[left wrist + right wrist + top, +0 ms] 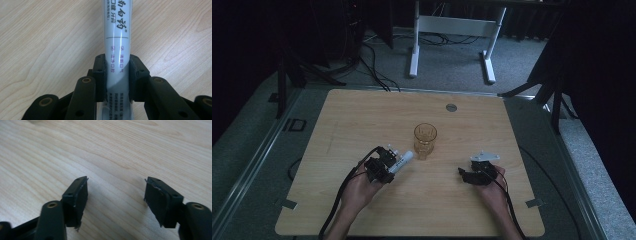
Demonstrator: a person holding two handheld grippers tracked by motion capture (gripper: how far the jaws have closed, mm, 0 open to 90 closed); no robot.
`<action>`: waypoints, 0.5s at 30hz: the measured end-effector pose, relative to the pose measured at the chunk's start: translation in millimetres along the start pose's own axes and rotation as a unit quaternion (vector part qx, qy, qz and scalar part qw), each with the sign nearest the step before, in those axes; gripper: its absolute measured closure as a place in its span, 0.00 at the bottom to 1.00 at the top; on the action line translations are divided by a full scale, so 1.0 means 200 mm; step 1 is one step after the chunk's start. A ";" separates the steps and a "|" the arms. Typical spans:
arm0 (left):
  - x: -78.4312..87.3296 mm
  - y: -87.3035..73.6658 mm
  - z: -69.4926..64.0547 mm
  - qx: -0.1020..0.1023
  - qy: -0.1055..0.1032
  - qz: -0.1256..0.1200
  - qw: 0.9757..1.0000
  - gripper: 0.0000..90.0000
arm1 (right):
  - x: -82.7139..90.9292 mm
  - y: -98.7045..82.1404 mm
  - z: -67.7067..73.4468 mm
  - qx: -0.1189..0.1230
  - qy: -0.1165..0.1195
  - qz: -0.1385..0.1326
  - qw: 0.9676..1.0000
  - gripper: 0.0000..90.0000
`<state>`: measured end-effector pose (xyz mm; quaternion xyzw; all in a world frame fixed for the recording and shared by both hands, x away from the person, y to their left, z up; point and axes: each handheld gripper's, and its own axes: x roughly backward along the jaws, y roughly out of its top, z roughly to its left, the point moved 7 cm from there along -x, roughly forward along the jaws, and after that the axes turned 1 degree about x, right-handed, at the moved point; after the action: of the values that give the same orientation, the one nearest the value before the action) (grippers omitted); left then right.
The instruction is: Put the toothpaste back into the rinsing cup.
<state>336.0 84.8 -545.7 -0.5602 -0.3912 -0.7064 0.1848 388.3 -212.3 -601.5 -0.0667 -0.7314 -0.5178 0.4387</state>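
Note:
A white toothpaste tube (117,37) with printed characters runs up between the jaws in the left gripper view. My left gripper (117,72) is shut on it, pads pressing both sides. In the high view the tube (402,161) points up and right from the left gripper (384,165) toward an amber glass cup (425,139) standing upright at the table's middle. My right gripper (467,175) rests low at the right, a little in front of the cup, jaws apart. In the right gripper view it (116,195) is open over bare wood.
The wooden table (362,120) has a small round grey cap (451,107) near its far edge. Behind it stands a white desk frame (452,30) on grey carpet, with cables and dark stands at the left.

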 end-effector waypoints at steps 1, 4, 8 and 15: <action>0.00 0.00 0.00 -0.004 0.000 0.000 1.000 0.79 | 0.01 0.00 0.00 0.006 -0.003 -0.001 1.000 0.42; 0.01 0.01 -0.01 -0.009 -0.003 -0.002 1.000 0.79 | 0.05 0.03 0.01 0.023 -0.008 -0.019 1.000 0.48; 0.02 0.02 -0.02 -0.018 -0.006 -0.004 1.000 0.79 | 0.10 0.07 0.03 0.041 -0.007 -0.037 0.998 0.52; 0.02 0.03 -0.04 -0.029 -0.010 -0.007 1.000 0.79 | 0.16 0.12 0.06 0.074 0.001 -0.046 0.996 0.55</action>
<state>334.0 76.6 -539.5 -0.5700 -0.3764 -0.7127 0.1597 375.4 -203.6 -562.4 0.0002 -0.7695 -0.4824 0.4187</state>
